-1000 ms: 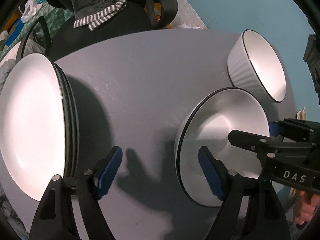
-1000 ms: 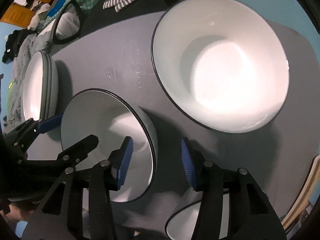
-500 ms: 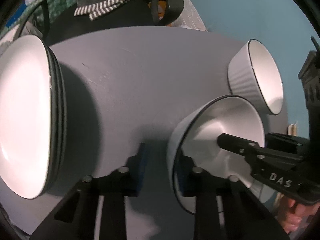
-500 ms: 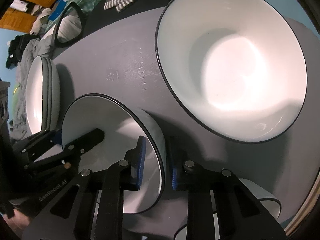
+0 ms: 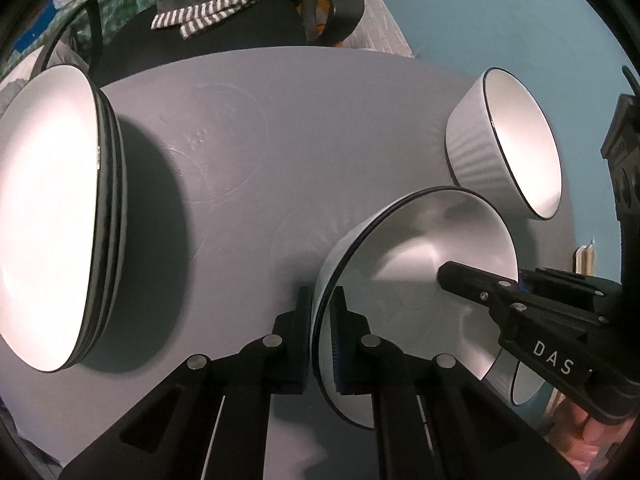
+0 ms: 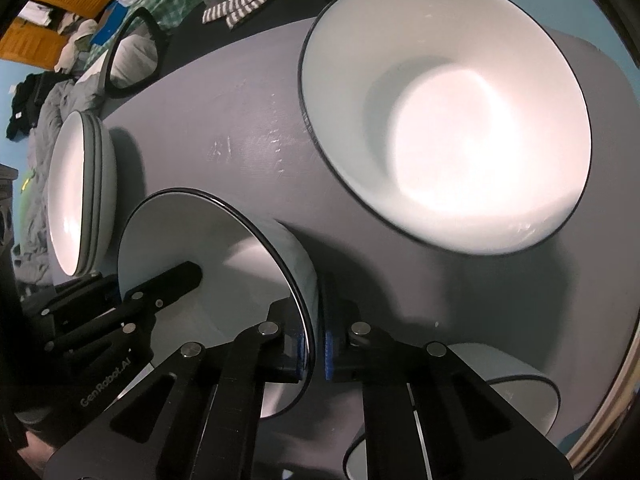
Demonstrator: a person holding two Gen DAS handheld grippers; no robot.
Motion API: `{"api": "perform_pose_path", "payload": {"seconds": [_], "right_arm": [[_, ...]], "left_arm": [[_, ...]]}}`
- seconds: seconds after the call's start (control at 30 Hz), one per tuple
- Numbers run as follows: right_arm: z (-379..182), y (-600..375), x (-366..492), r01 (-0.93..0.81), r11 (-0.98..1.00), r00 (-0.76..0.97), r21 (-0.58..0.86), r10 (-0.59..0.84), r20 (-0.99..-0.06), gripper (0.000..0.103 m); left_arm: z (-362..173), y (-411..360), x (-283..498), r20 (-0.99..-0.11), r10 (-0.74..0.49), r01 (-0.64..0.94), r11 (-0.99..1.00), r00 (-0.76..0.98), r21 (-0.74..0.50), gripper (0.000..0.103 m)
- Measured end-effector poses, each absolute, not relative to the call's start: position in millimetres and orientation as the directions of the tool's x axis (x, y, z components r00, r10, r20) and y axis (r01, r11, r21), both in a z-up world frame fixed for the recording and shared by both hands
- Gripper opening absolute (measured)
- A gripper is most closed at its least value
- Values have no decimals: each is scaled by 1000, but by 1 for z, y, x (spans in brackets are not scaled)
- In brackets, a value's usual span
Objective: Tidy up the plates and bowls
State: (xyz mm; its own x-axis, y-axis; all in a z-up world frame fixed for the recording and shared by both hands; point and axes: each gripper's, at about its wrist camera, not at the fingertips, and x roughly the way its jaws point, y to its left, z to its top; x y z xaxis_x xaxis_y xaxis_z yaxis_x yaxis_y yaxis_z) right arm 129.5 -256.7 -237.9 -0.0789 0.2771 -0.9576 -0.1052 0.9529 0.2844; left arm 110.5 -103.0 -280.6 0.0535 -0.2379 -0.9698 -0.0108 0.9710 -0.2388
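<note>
A white bowl with a thin black rim (image 5: 416,264) (image 6: 224,264) sits on the round grey table (image 5: 256,128). My left gripper (image 5: 321,304) is shut on the bowl's near-left rim, one pad inside and one outside. From the opposite side my right gripper (image 6: 314,344) is shut on the same bowl's rim. Each gripper shows in the other's view, the right gripper (image 5: 516,292) and the left gripper (image 6: 160,292). A stack of white plates (image 5: 48,208) (image 6: 76,200) stands at the table's left. A larger ribbed white bowl (image 5: 508,140) (image 6: 460,120) stands behind the held one.
Another white bowl (image 6: 516,396) (image 5: 524,384) stands close to the table edge beside the held bowl. Beyond the table is a black chair with dark clothes and a striped cloth (image 5: 208,20). A blue wall (image 5: 500,12) is behind. The table's middle (image 6: 256,128) is bare.
Both grippers stood open around the bowl's rim a second ago; their jaws have since closed onto it. Neither hand has shifted noticeably, and the bowl stays on the table.
</note>
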Motion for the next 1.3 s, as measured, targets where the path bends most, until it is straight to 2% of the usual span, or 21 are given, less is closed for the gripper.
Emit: {"api": "perform_pose_path", "payload": {"seconds": [0.37, 0.7, 1.07, 1.3], "right_arm": [[-227, -252, 128, -102, 957, -59, 272, 267, -962, 7], [-195, -262, 127, -90, 962, -5, 258, 259, -966, 7], [-161, -285, 148, -66, 971, 59, 231, 235, -970, 7], [-159, -306, 172, -32, 975, 79, 219, 221, -972, 7]], "left_arm": [[-270, -103, 108, -968, -246, -24, 969, 58, -247, 8], [-237, -114, 114, -960, -263, 14, 965, 93, -263, 8], [-201, -139, 137, -947, -287, 70, 958, 146, -280, 8], [-200, -162, 168, -946, -281, 108, 958, 160, -266, 8]]}}
